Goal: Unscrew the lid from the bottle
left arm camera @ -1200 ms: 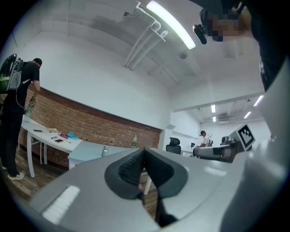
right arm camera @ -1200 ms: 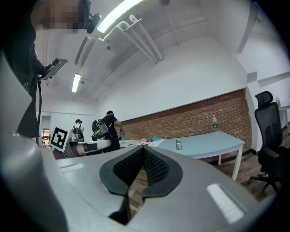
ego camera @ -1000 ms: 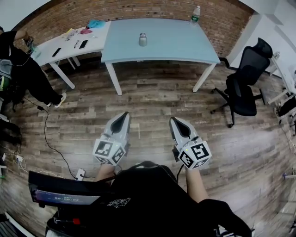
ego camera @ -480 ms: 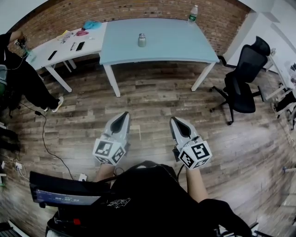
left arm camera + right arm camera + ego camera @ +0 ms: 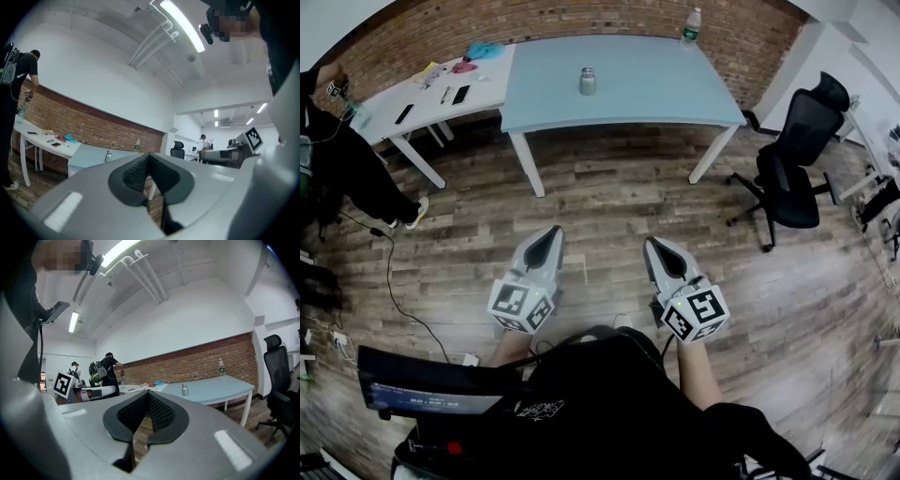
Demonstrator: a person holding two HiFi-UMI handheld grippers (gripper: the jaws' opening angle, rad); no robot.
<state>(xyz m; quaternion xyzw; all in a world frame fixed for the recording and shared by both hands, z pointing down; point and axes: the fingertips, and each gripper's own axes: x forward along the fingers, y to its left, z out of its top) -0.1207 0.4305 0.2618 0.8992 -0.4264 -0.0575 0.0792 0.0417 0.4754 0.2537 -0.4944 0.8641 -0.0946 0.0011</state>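
Note:
A small metal bottle (image 5: 588,81) with a lid stands upright on the light blue table (image 5: 656,94), far ahead of me; it shows too in the left gripper view as the bottle (image 5: 108,156) and in the right gripper view as the bottle (image 5: 184,389). My left gripper (image 5: 548,236) and right gripper (image 5: 657,246) are held side by side over the wooden floor, well short of the table, pointing level toward it. Both are shut with nothing between the jaws.
A clear plastic water bottle (image 5: 691,26) stands at the table's far right corner. A white table (image 5: 431,94) with small items adjoins on the left, with a person (image 5: 337,141) beside it. A black office chair (image 5: 792,169) is at the right. A cable (image 5: 394,281) runs along the floor.
The view has shifted slightly toward the table; both grippers keep their places in the picture and stay shut.

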